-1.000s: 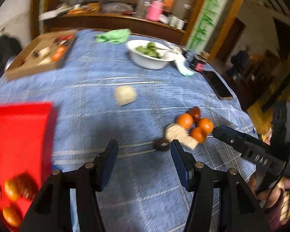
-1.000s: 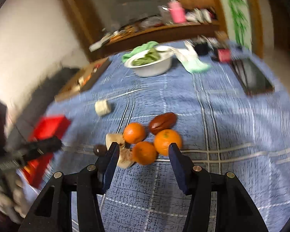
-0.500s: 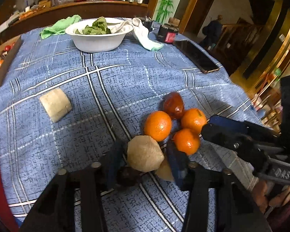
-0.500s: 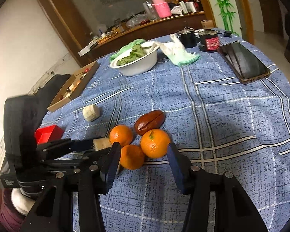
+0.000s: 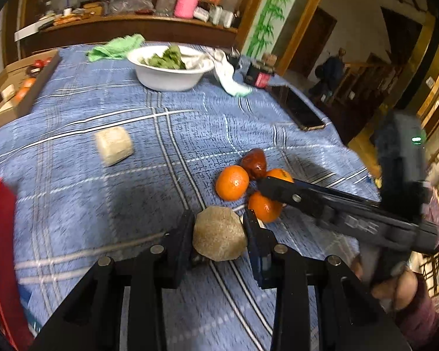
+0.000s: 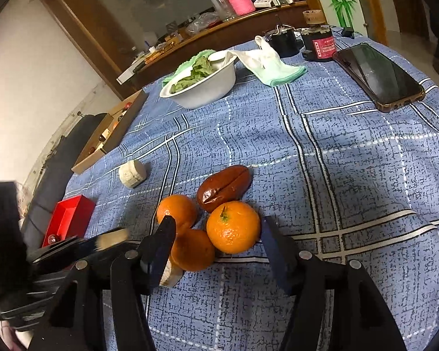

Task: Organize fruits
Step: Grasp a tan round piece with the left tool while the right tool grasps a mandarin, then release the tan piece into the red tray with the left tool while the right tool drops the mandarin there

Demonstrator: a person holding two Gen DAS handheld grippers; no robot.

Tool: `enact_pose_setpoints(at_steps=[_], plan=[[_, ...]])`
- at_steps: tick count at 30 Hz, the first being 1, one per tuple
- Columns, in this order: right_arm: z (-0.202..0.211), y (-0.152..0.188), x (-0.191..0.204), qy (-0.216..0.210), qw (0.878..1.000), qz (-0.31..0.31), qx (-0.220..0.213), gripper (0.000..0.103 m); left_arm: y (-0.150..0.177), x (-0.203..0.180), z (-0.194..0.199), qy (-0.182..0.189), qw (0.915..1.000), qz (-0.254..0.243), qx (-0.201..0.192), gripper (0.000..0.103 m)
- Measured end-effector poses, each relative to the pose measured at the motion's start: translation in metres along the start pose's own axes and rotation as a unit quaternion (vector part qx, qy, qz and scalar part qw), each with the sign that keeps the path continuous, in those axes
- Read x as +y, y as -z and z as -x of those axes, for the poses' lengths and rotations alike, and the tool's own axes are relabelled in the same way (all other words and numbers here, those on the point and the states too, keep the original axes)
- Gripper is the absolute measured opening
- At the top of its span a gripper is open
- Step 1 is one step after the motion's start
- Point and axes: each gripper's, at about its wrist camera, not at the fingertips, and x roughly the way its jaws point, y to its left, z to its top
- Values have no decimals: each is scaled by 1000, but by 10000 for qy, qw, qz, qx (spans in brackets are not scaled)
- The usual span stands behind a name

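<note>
My left gripper (image 5: 219,228) is shut on a tan rough-skinned fruit (image 5: 219,234) and holds it just above the blue cloth. Three oranges (image 5: 231,182) and a dark red-brown fruit (image 5: 254,163) lie in a cluster just beyond it. My right gripper (image 6: 216,239) is open, its jaws on either side of the nearest oranges (image 6: 233,230); the brown fruit (image 6: 224,187) lies behind them. Another tan piece (image 6: 132,173) lies alone to the left. A red tray (image 6: 68,219) sits at the left edge, also in the left wrist view (image 5: 0,248).
A white bowl of greens (image 5: 169,68) stands at the back, with a green-white cloth (image 6: 266,61), dark jars (image 6: 319,45) and a phone (image 6: 377,74) to the right. A cardboard box with fruit (image 5: 11,93) sits at back left. The table edge falls off at right.
My left gripper has closed on the tan fruit and lifted it slightly. My right gripper has moved forward so its open jaws sit around the oranges.
</note>
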Motion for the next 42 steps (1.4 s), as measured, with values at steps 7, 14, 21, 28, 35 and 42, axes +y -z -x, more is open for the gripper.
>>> enact_pose_setpoints(at_steps=[7, 14, 21, 28, 35, 42], plan=[[9, 6, 5, 247, 9995, 172, -116, 36, 32, 30, 57, -87, 9966, 677, -460, 33], [4, 4, 17, 595, 9972, 424, -134, 39, 73, 79, 121, -380, 9857, 1371, -906, 33], [6, -1, 6, 261, 9993, -202, 162, 37, 97, 124, 185, -662, 9707, 1806, -1440, 33], [31, 4, 47, -77, 9999, -84, 55, 37, 123, 180, 213, -974, 9510, 2424, -1654, 33], [12, 20, 145, -1126, 9910, 438, 584, 38, 139, 212, 221, -1299, 9359, 2833, -1643, 33], [-37, 49, 248, -1546, 9734, 1206, 1190, 38, 143, 224, 217, -1405, 9367, 2861, -1451, 33]])
